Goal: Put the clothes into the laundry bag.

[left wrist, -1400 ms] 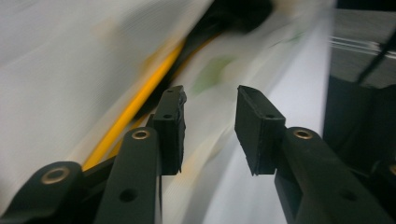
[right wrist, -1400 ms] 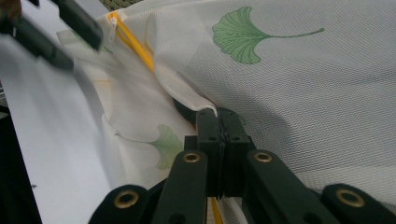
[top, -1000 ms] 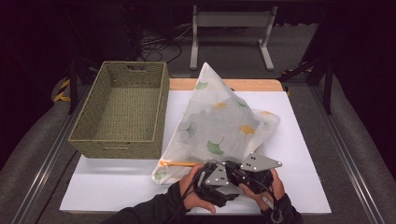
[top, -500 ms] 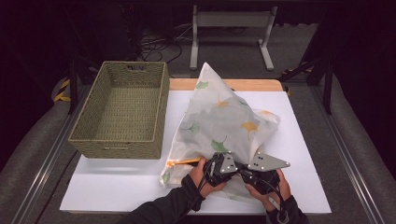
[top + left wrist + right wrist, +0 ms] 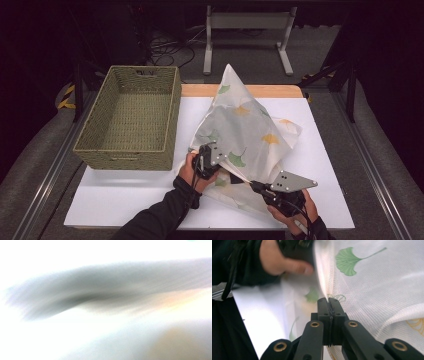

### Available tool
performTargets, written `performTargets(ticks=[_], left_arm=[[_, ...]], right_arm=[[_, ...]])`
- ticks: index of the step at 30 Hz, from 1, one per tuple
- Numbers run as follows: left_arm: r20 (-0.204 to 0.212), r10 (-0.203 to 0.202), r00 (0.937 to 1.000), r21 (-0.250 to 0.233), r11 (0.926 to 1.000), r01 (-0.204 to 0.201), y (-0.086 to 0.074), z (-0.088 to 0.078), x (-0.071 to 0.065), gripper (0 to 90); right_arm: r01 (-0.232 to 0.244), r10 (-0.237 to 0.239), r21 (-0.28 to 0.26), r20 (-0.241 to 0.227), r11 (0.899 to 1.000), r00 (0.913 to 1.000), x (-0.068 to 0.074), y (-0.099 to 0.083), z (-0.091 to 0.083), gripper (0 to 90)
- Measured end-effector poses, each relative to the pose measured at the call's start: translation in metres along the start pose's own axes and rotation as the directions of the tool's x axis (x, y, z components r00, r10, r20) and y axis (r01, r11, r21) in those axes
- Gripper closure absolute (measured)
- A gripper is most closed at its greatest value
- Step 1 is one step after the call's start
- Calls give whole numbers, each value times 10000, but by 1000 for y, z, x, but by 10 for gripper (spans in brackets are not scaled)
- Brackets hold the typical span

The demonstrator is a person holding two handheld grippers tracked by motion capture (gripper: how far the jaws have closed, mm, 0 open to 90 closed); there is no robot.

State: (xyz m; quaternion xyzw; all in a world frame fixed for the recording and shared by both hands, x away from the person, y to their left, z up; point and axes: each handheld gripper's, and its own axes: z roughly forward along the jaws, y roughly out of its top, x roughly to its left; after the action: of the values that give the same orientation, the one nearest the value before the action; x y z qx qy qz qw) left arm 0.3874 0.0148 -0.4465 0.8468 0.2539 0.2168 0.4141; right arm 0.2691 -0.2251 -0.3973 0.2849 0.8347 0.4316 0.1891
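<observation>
A sheer white cloth (image 5: 245, 125) printed with green and yellow ginkgo leaves lies heaped on the white table (image 5: 125, 200), one corner standing up at the back. My left gripper (image 5: 217, 161) is at the cloth's near left edge, jaws buried in the fabric and shut on it. In the left gripper view the cloth (image 5: 105, 302) is a white blur right at the lens. My right gripper (image 5: 252, 185) holds the near edge further right. In the right gripper view its jaws (image 5: 328, 300) are pressed together on a thin fold of the cloth (image 5: 374, 277), with the person's left hand (image 5: 279, 262) beyond.
A woven green basket (image 5: 125, 161) stands on the table's left side, close to the cloth and my left gripper. A wooden board edge (image 5: 200, 90) shows at the back. Behind the table is a metal stand (image 5: 245, 25) on a dark floor.
My left gripper has moved left and slightly away, apart from the right gripper, and the cloth's near edge now stretches between them. The right gripper has hardly moved.
</observation>
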Motion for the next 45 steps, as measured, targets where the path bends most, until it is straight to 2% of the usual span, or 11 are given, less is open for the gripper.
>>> performTargets(ticks=[3,6,8,14,15,20,26,29,32,37,45], left_arm=[[368,21,9993,-222,9998,-13,-6,-4,0,866],[1451,14,9894,-627,9980,78,-10,-21,-2,662],[1678,217,9856,-718,9974,-98,-10,-35,-4,571],[2963,537,9536,-800,9963,-312,-13,-60,-20,424],[3243,687,9435,-735,9962,-472,-12,-57,-24,402],[3726,960,9230,-485,9953,-839,-4,-30,-49,310],[3523,919,9313,320,9934,-1102,2,13,-59,308],[2844,1286,9500,702,9855,-1545,7,20,-61,471],[2949,1171,9483,654,9877,-1423,8,22,-57,709],[2217,1505,9634,605,9840,-1677,14,29,-49,868],[494,740,9960,251,9968,-754,11,30,-34,878]], right_arm=[[110,-108,120,-112,9999,9999,2,0,5,894],[193,-190,152,-176,9997,9997,5,1,8,894],[218,-216,99,-151,9997,9997,6,3,8,894],[160,-160,-61,41,9999,9999,5,6,5,894],[165,-165,-51,22,9999,9999,5,6,6,893],[193,-193,51,-45,9998,9998,6,6,9,894],[134,-125,273,-319,9995,9994,6,2,14,893],[145,-133,315,-362,9994,9993,7,2,14,893],[144,-132,333,-362,9993,9993,6,2,15,893],[159,-150,258,-347,9995,9993,7,3,13,893],[59,-47,296,-399,9995,9992,6,1,11,894]])
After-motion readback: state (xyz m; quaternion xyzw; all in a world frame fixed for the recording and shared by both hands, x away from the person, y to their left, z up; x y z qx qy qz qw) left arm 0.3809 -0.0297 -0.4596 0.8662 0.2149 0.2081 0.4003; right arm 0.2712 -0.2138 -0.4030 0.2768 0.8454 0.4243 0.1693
